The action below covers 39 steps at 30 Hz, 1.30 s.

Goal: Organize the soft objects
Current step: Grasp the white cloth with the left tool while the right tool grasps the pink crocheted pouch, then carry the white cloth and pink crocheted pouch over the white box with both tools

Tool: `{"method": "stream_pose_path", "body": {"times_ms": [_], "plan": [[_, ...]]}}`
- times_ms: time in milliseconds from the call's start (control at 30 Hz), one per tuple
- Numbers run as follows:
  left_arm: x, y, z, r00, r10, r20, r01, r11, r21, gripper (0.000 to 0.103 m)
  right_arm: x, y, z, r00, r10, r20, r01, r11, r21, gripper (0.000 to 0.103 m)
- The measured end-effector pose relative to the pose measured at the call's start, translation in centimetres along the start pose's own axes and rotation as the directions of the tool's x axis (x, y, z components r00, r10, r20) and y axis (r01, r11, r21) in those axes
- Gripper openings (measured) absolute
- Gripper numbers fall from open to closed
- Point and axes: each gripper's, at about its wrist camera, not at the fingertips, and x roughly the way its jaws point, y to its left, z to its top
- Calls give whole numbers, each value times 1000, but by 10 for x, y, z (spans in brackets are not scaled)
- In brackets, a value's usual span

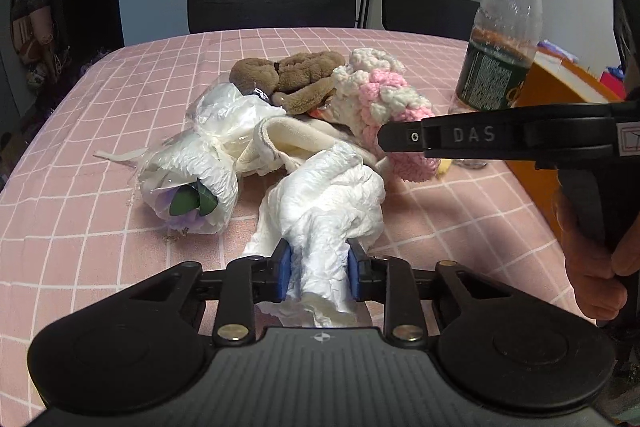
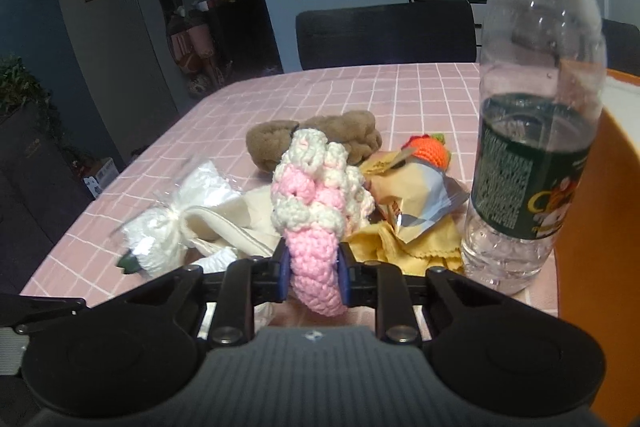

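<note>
Now both grasps are seated: left tool (image 1: 318, 273) clamped on the crumpled white paper cloth (image 1: 332, 203), right tool (image 2: 312, 273) clamped on the pink-and-white crocheted piece (image 2: 316, 203). Advisably lift each straight off the pink checked table (image 1: 100, 115), clear of the plastic bottle (image 2: 536, 131) beside the right tool.

The left gripper (image 1: 319, 273) pinches a crumpled white cloth (image 1: 332, 199) between its blue pads (image 1: 283, 275). Just beyond lie a wrapped flower (image 1: 188, 193), a brown plush toy (image 1: 288, 75) and pink-and-white crochet (image 1: 380, 99). To its right, the right gripper (image 1: 384, 138) reaches in before a plastic bottle (image 1: 500, 35).
</note>
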Motion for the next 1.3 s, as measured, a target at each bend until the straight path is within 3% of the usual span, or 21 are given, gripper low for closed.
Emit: {"method": "stream_pose_path", "body": {"times_ms": [233, 333, 467, 733, 900, 1067, 1300], "plan": [[-38, -1, 3, 997, -7, 82, 11, 999, -47, 31, -45, -1, 8, 996, 78, 37, -79, 997, 15, 22], [-55, -2, 5, 991, 20, 130, -14, 999, -49, 31, -63, -5, 3, 993, 119, 18, -119, 993, 21, 22], [-75, -2, 8, 986, 3, 169, 9, 997, -71, 31, -90, -9, -6, 985, 169, 22, -169, 985, 40, 22], [-99, -26, 14, 972, -36, 231, 40, 999, -13, 31, -148, -24, -22, 985, 167, 39, -167, 986, 3, 22], [-106, -43, 17, 963, -78, 258, 71, 997, 34, 31, -174, -39, -19, 974, 219, 51, -222, 973, 71, 24], [-93, -48, 12, 971, -107, 212, 103, 994, 28, 31, -162, -50, -23, 983, 185, 10, -185, 978, 95, 25], [-78, -36, -9, 991, -48, 124, 49, 999, -4, 31, -111, -25, -72, 971, 189, -150, -185, 982, 38, 29]]}}
